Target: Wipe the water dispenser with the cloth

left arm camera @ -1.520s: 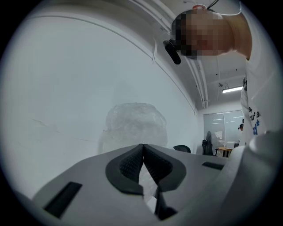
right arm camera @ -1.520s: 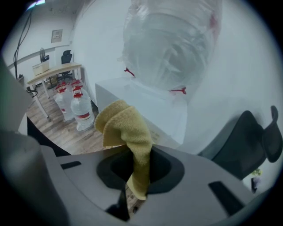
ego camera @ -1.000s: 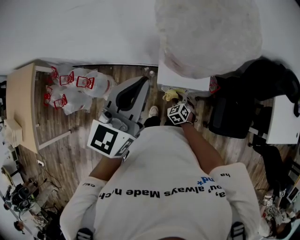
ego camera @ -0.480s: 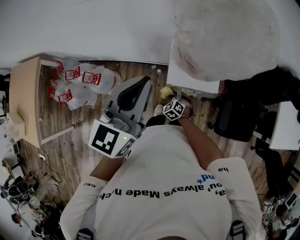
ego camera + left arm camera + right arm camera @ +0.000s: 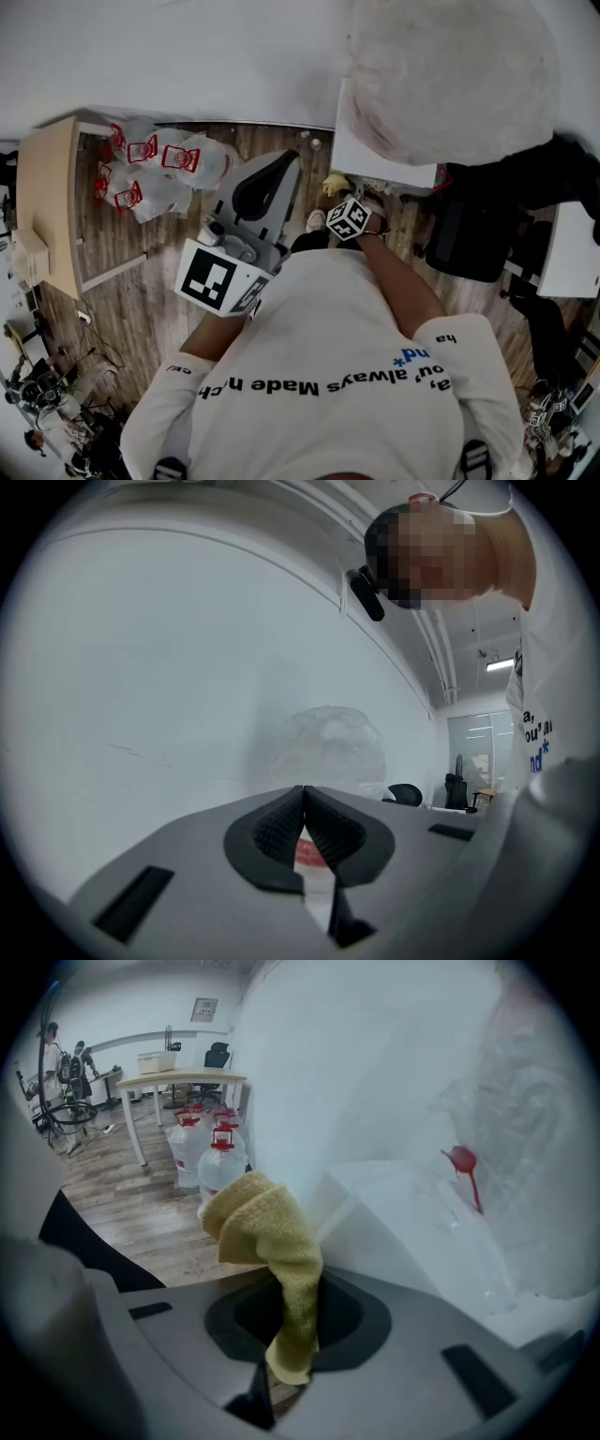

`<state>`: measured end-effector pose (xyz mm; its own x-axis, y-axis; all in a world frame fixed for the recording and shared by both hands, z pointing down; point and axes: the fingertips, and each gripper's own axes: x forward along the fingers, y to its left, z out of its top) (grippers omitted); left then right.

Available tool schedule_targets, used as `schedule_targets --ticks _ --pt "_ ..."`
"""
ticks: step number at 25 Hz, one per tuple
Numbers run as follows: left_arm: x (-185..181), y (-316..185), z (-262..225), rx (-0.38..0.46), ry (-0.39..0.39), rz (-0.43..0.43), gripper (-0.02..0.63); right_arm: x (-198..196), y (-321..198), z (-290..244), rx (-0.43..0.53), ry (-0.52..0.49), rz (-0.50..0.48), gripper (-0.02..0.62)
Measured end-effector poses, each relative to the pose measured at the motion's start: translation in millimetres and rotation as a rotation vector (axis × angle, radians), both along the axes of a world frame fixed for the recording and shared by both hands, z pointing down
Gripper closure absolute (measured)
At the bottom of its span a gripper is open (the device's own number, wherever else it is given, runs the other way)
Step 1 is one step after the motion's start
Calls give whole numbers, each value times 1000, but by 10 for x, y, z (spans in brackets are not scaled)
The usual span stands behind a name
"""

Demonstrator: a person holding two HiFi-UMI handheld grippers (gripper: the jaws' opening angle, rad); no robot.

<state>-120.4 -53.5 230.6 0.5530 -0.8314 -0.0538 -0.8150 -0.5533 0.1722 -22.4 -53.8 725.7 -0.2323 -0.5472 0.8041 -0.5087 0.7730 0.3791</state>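
Head view, item by item, against a second ago

- right gripper (image 5: 298, 1316): your jaws are clamped on the yellow cloth (image 5: 272, 1232), a folded wad standing above them and a tail hanging below. It has edged up toward the lower front corner of the water dispenser (image 5: 394, 1213), then barely moved in the last half second
- cloth: sits just beside the dispenser's white edge; whether it touches cannot be told
- left gripper (image 5: 303, 799): jaws pressed together on nothing, aimed up at the wall and the wrapped bottle (image 5: 328, 747); same place as before
- water bottles (image 5: 159, 169) and table (image 5: 42, 206): shifted in frame only because your head turned

Reading: approach looks nearly finished and wiping not yet started. You probably need to press the wad flat on the white panel before stroking
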Motion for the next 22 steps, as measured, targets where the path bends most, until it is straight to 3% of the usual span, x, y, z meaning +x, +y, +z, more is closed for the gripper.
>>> schedule_targets --ticks 22 --pt "342 -76 -42 11 10 57 587 575 -6 -25 -25 -5 101 535"
